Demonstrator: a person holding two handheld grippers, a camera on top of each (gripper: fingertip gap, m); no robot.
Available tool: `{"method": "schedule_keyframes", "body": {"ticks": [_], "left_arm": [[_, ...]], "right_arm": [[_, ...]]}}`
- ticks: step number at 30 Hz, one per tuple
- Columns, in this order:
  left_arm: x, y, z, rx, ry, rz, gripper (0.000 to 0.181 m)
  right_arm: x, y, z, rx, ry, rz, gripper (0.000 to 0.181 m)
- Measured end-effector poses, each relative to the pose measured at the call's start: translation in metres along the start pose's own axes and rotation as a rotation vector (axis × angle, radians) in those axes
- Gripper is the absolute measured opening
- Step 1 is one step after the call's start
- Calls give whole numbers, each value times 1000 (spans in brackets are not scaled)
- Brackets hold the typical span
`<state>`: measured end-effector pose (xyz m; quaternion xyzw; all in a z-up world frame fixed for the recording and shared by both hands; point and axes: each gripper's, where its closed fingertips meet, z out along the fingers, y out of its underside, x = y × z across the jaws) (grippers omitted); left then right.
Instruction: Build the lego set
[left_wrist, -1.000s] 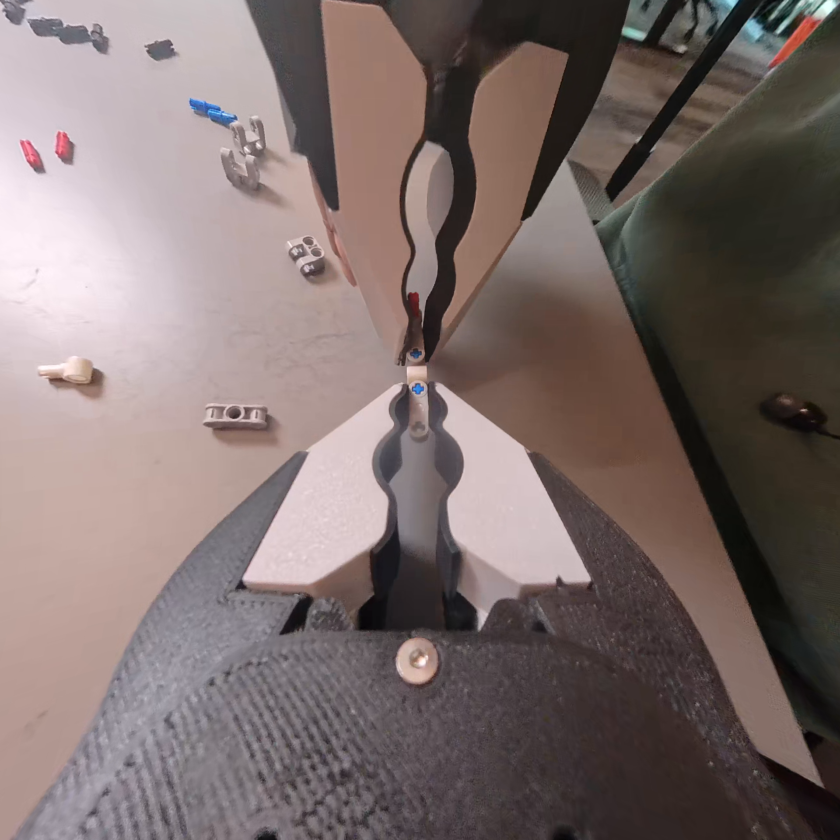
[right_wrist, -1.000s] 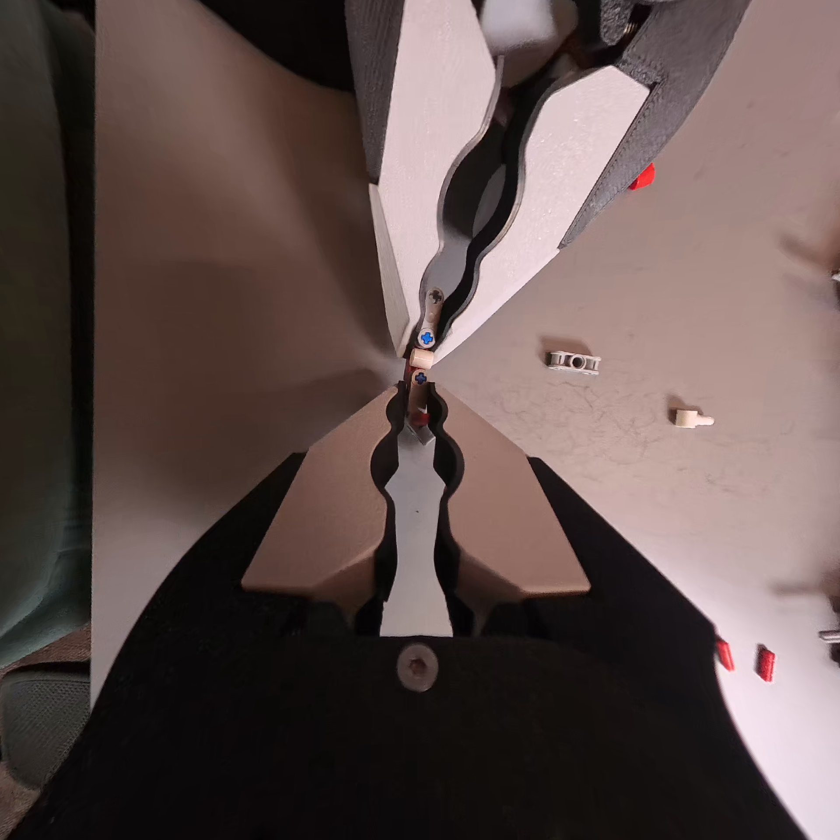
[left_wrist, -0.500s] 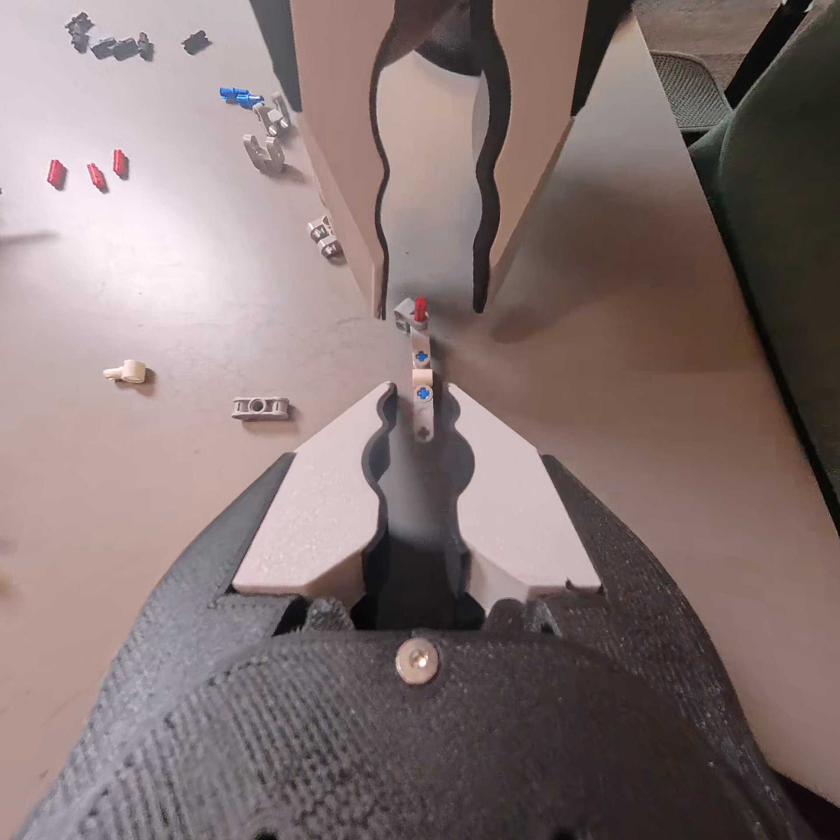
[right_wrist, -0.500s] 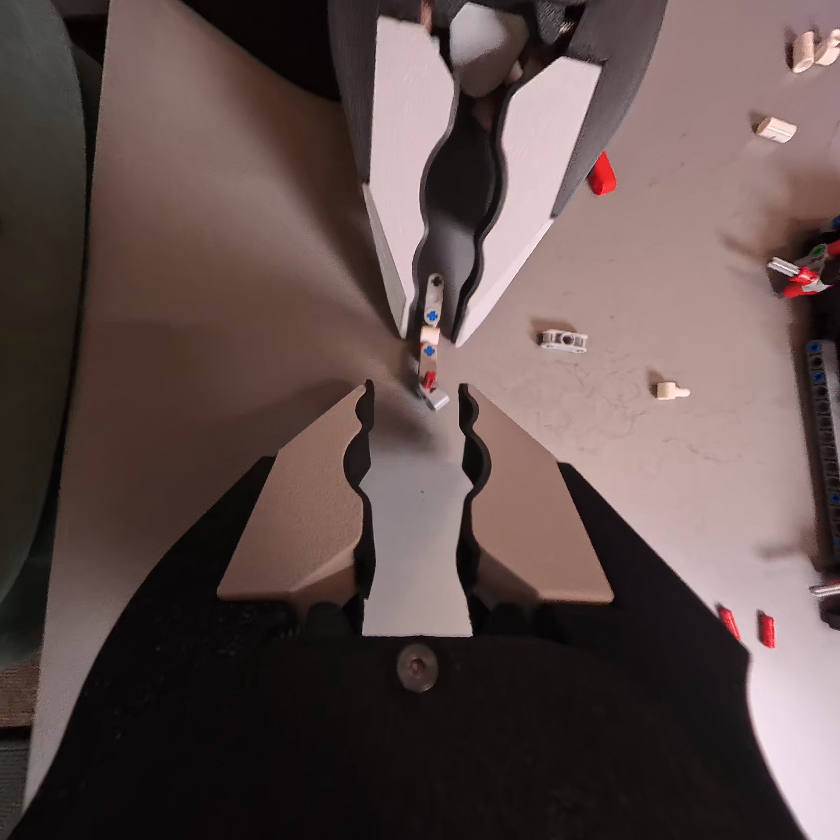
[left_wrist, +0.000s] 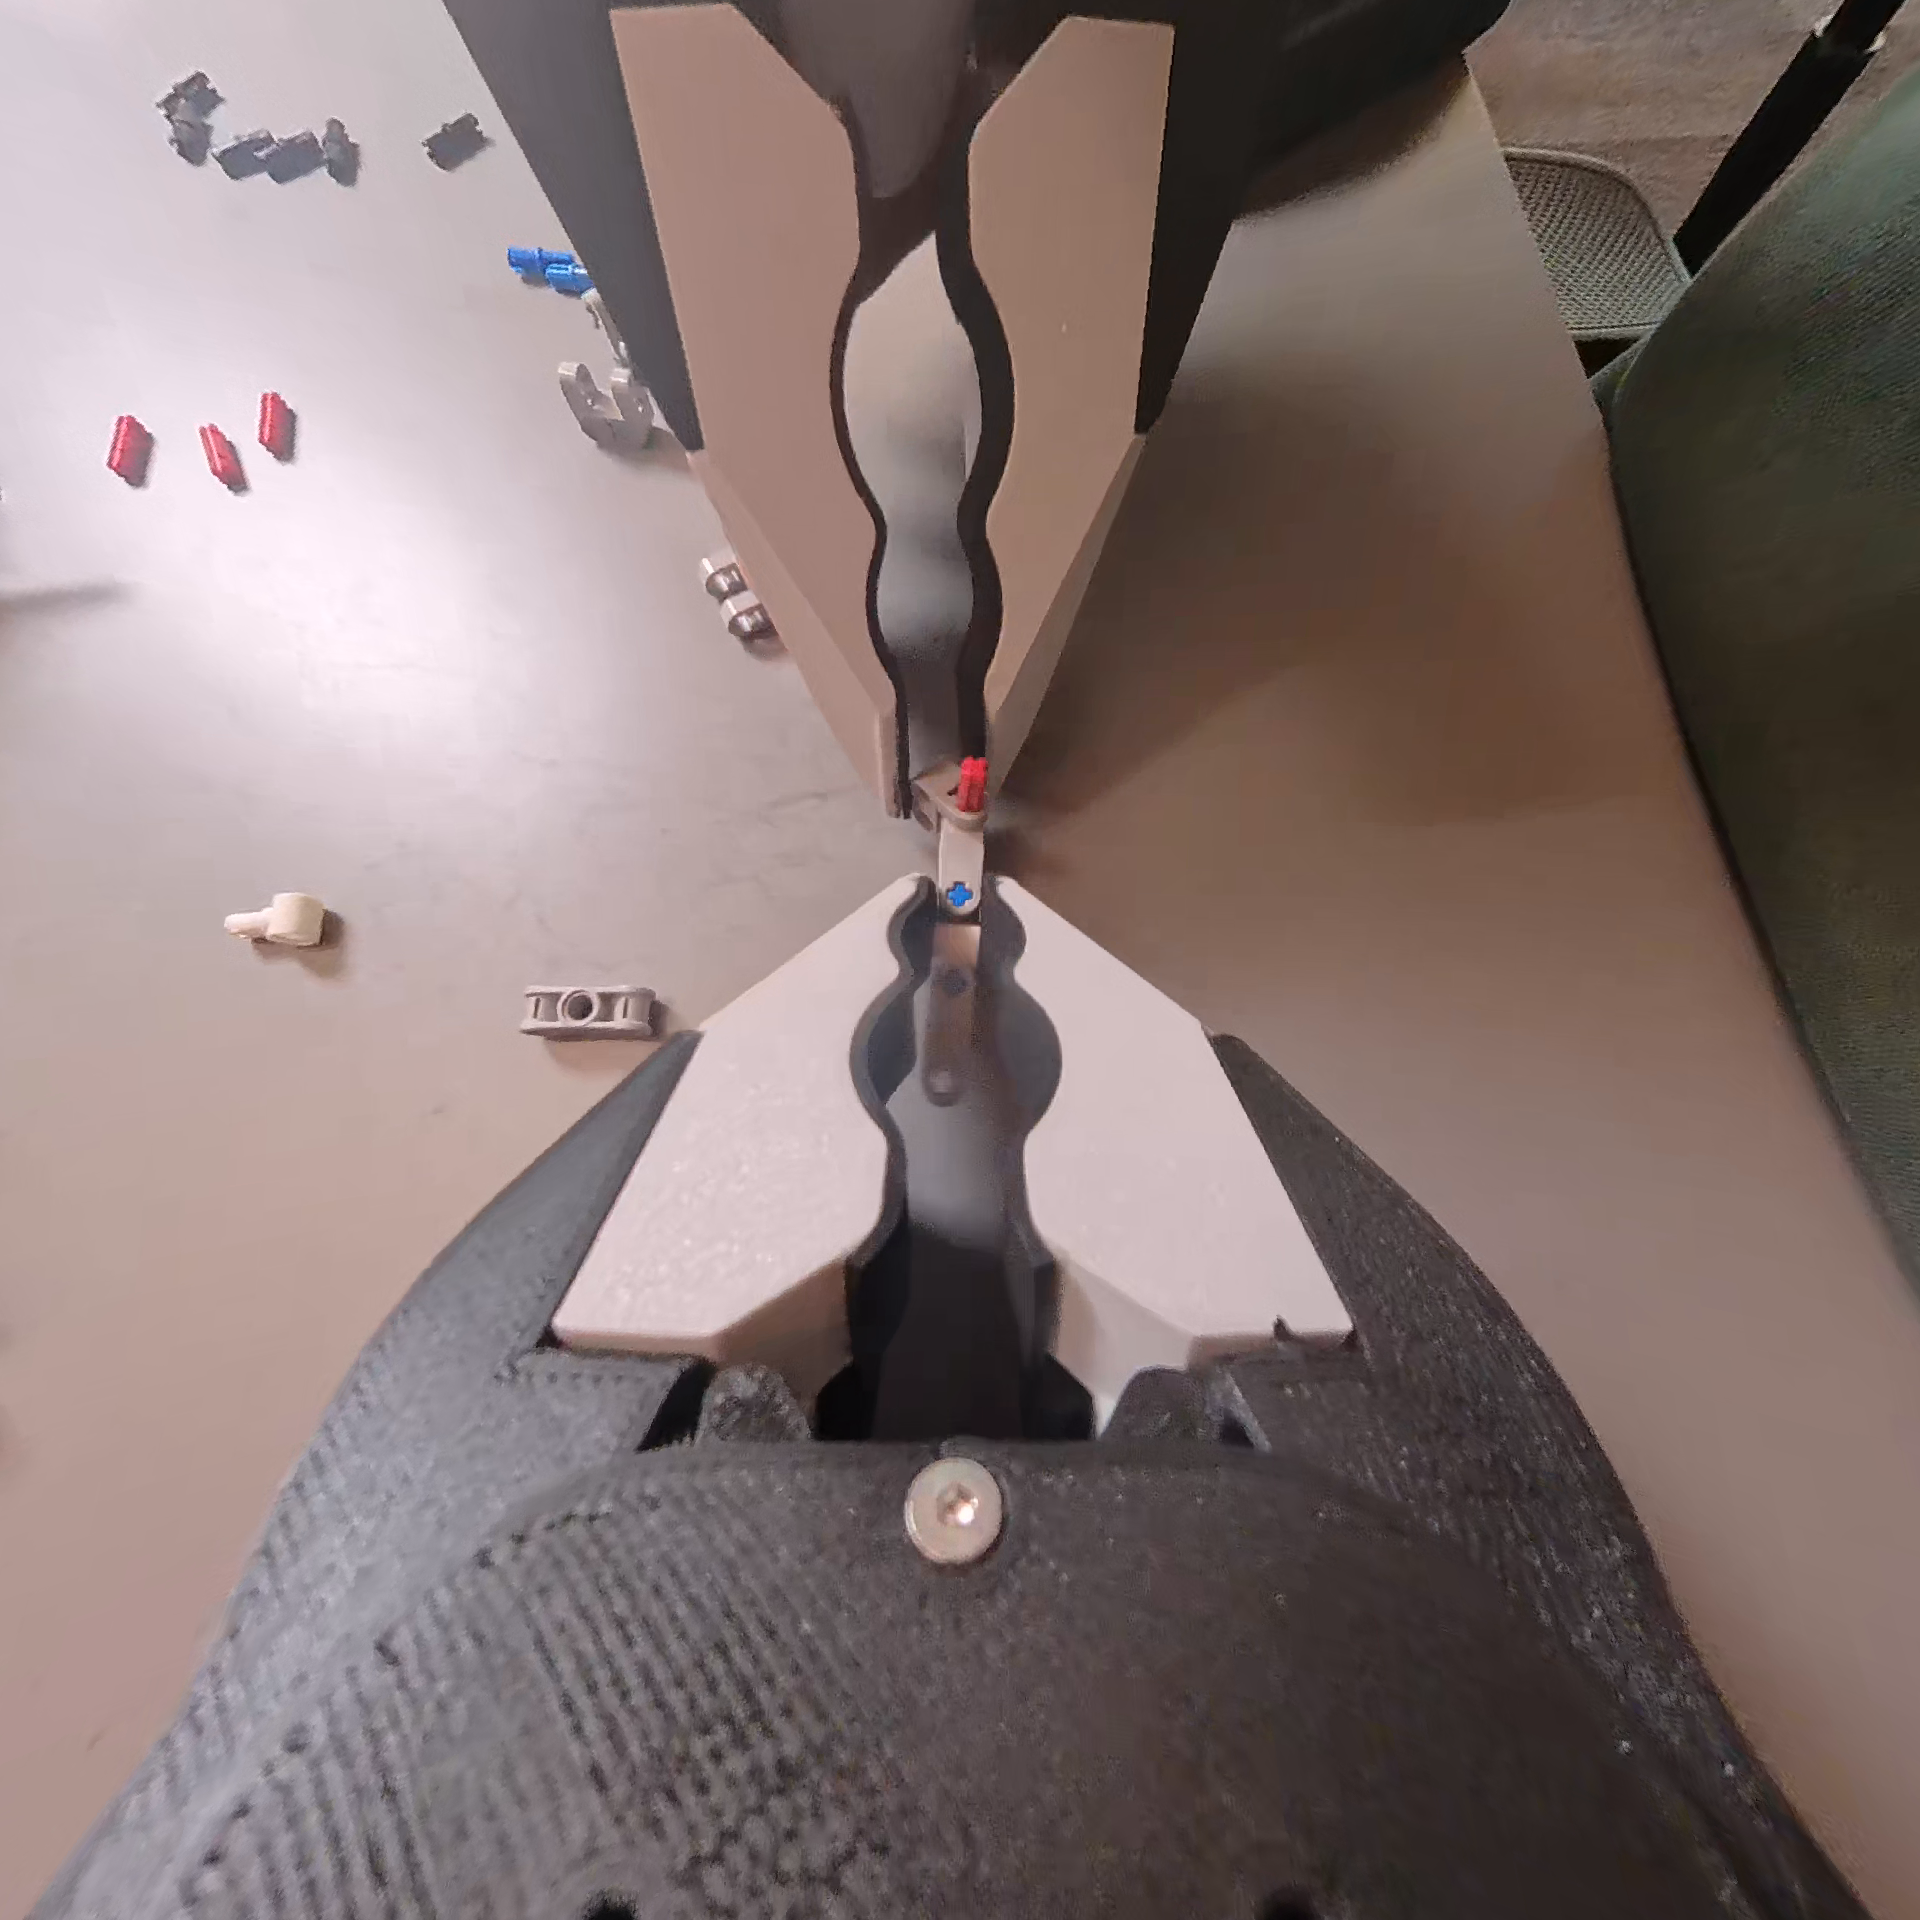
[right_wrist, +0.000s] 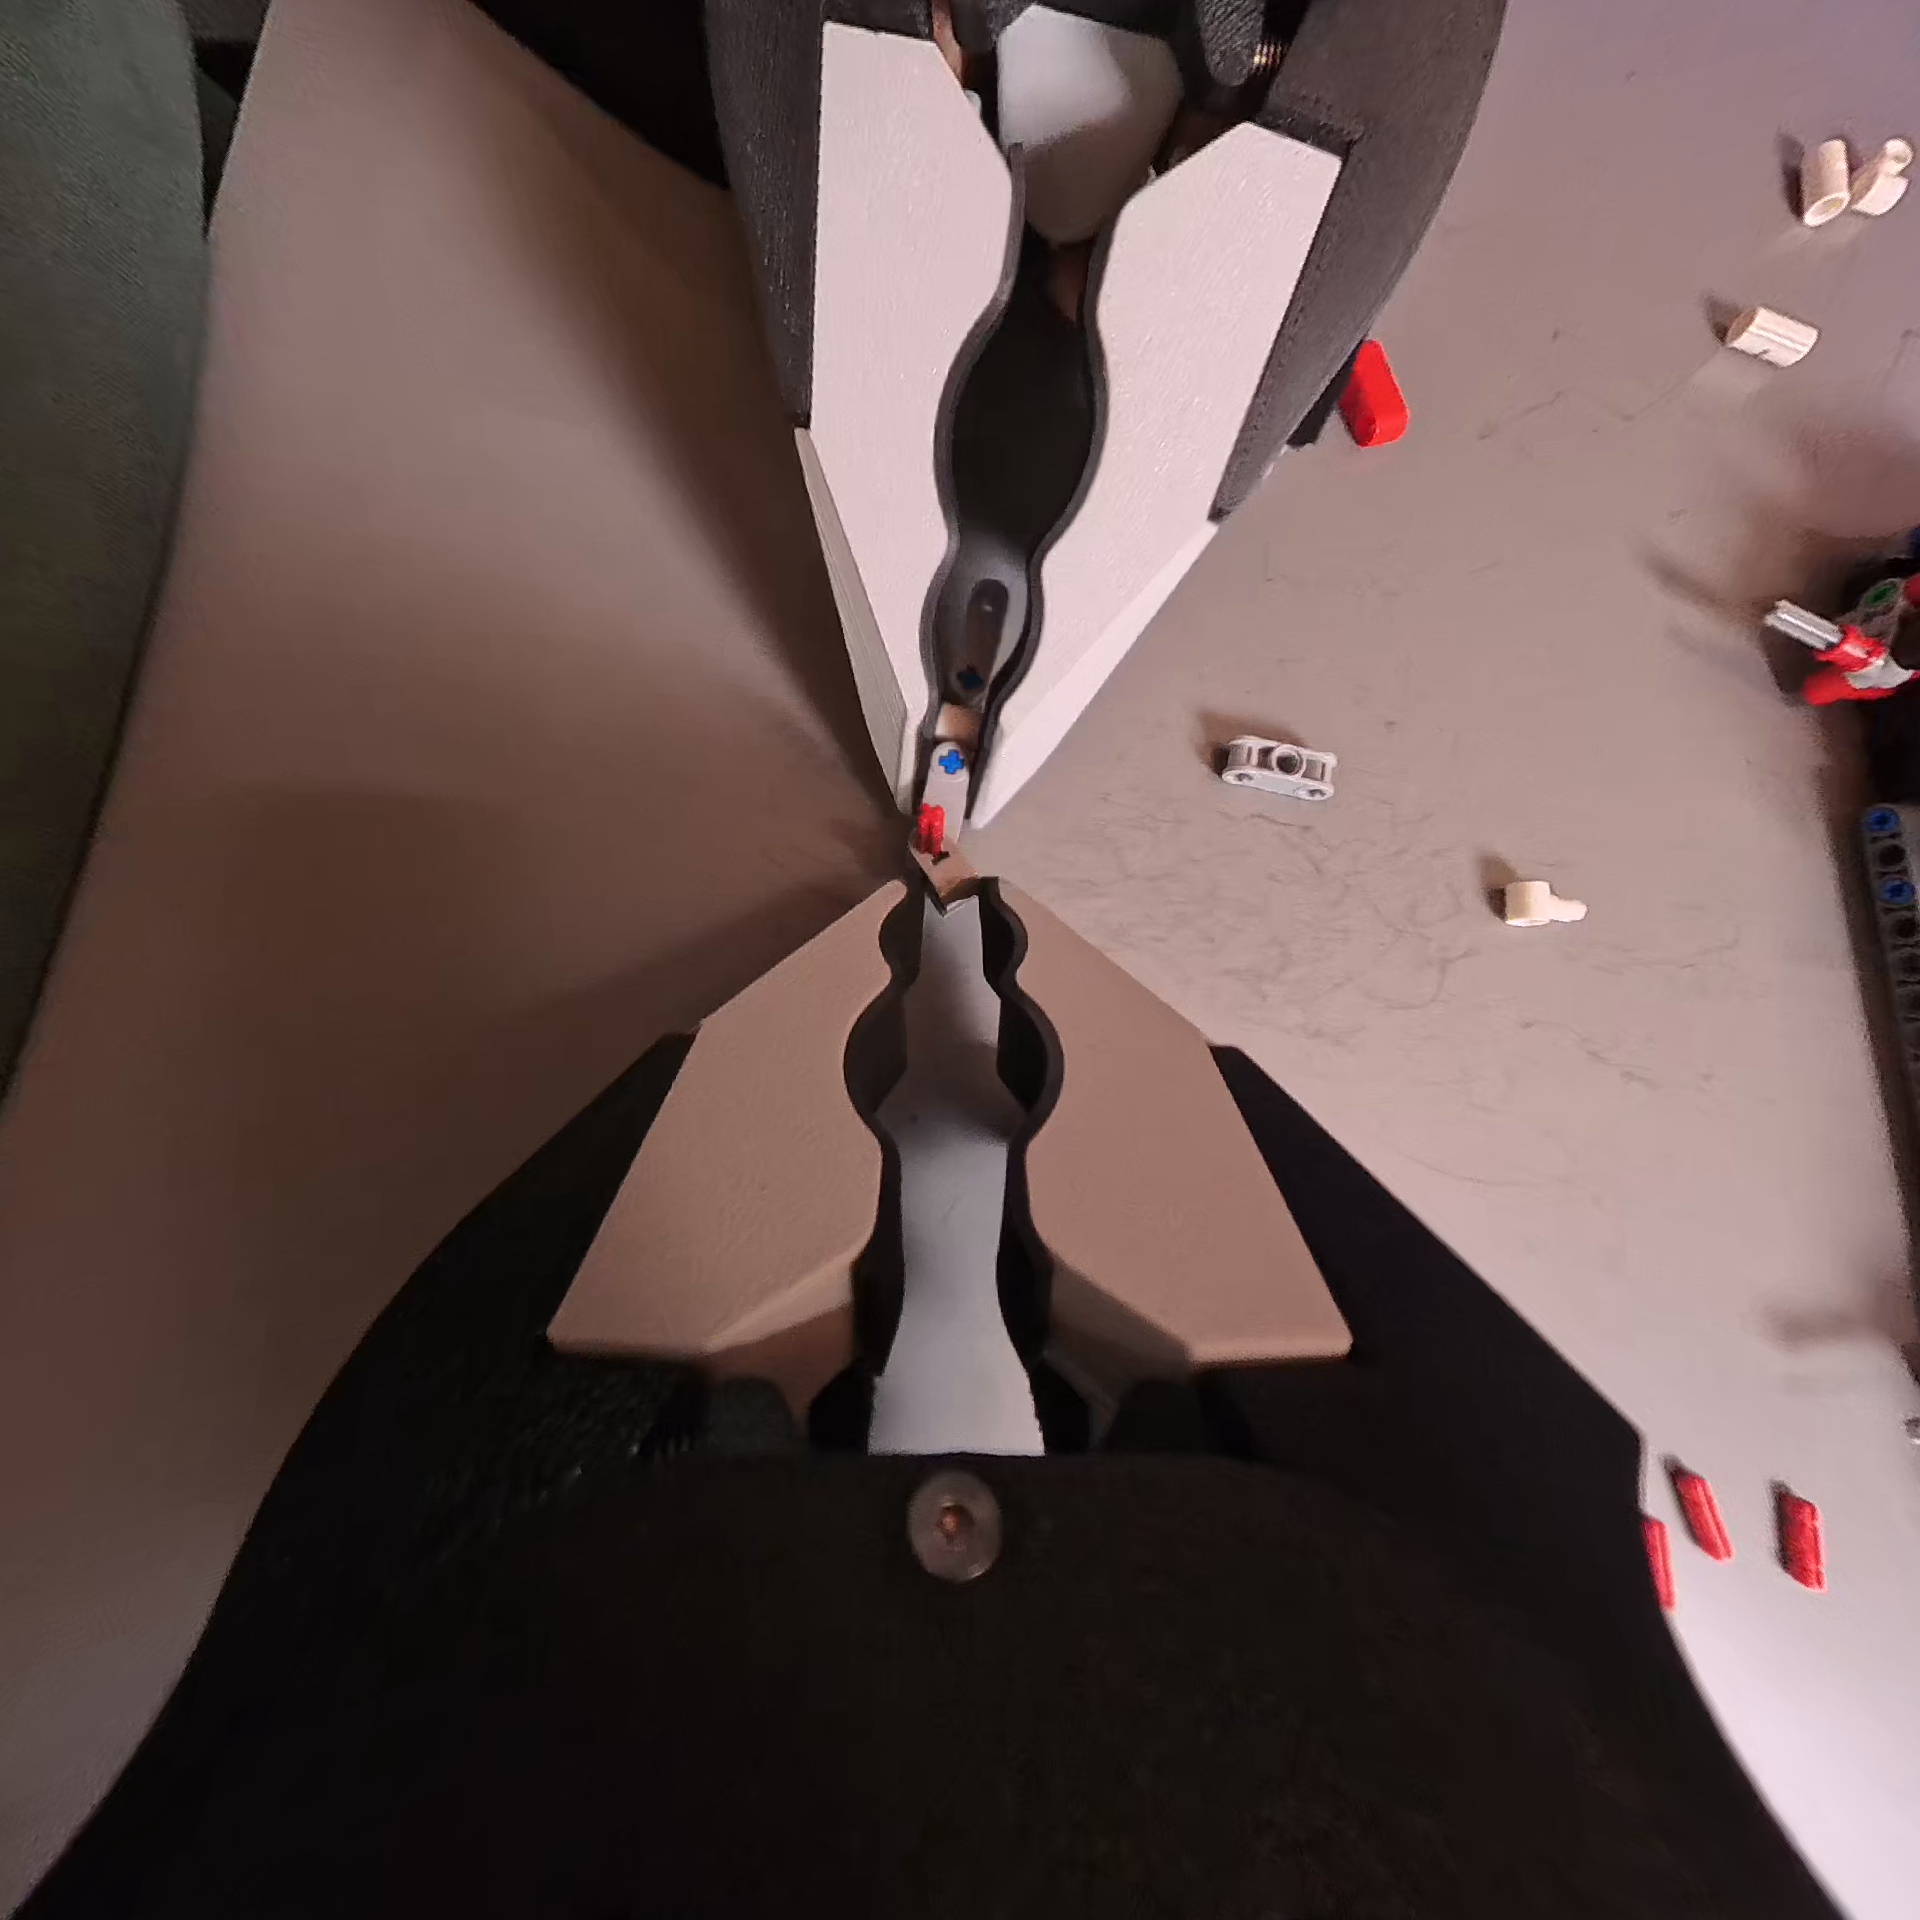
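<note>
A small lego assembly is held between both grippers just above the table: a thin grey beam (left_wrist: 958, 862) with a blue cross pin, joined to a small grey connector (left_wrist: 940, 800) with a red pin (left_wrist: 972, 781). My left gripper (left_wrist: 961, 891) is shut on the beam's near end. My right gripper (right_wrist: 951, 896) faces it tip to tip and is shut on the grey connector (right_wrist: 948, 885). In the right wrist view the beam (right_wrist: 948, 774) runs into the left gripper's fingers (right_wrist: 1101, 623). The red pin (right_wrist: 928, 826) sticks out sideways.
Loose parts lie on the tan table (left_wrist: 364, 727): a grey connector (left_wrist: 587, 1010), a cream pin (left_wrist: 278, 920), red pins (left_wrist: 221, 455), blue pins (left_wrist: 545, 268), dark pieces (left_wrist: 260, 145). A partly built model (right_wrist: 1849, 644) is at the right edge. The table edge (left_wrist: 1621, 623) borders green fabric. The tips of both grippers are at nearly the same place.
Half a second ago both grippers were opened around the assembly. Both have closed on it again, the left farther along the beam and the right on the connector end.
</note>
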<state>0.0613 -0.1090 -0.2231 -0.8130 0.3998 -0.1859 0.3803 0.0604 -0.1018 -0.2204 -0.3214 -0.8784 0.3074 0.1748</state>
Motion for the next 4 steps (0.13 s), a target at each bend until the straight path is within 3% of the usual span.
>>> {"method": "schedule_keyframes", "body": {"ticks": [1,4], "left_arm": [[0,0,0,0,3,-6,6],[-3,1,-1,-2,0,-27,6]], "right_arm": [[0,0,-1,3,0,7,9],[1,3,-4,6,21,52,8]]}}
